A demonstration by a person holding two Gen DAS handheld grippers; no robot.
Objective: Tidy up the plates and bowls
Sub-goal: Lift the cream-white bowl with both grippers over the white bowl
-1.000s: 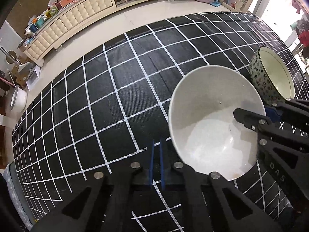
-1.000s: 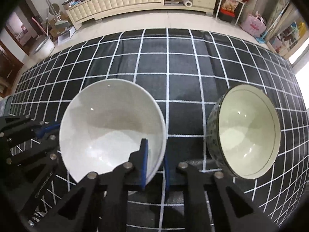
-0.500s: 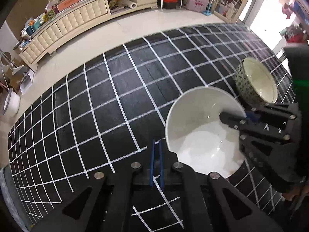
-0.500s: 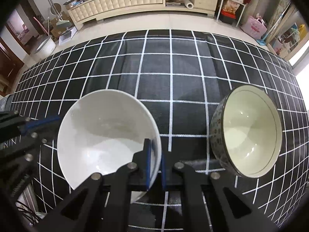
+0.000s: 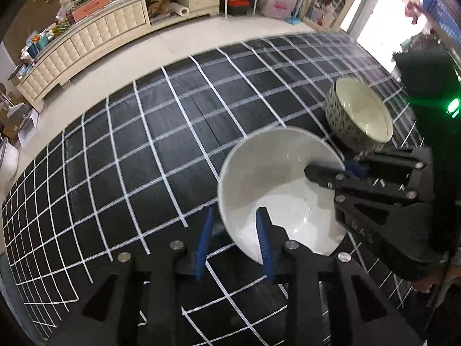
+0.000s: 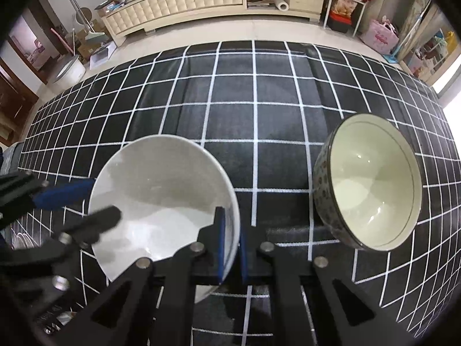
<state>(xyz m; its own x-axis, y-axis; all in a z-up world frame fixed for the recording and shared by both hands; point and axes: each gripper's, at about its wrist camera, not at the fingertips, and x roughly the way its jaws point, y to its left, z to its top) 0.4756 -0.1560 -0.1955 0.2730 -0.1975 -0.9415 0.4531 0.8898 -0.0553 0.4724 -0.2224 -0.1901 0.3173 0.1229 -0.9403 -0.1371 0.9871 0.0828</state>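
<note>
My R gripper (image 6: 230, 248) clamped on white bowl (image 6: 161, 190) rim — L gripper (image 5: 234, 239) fingers spread, straddling opposite rim; patterned bowl (image 6: 371, 181) alongside on grid cloth (image 6: 230, 92).

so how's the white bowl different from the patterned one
The white bowl is plain outside, wider and shallower; the patterned bowl has a dark spotted outside, a cream inside and looks deeper. The right gripper pinches the white bowl's rim; nothing holds the patterned bowl. Both are empty.
</note>
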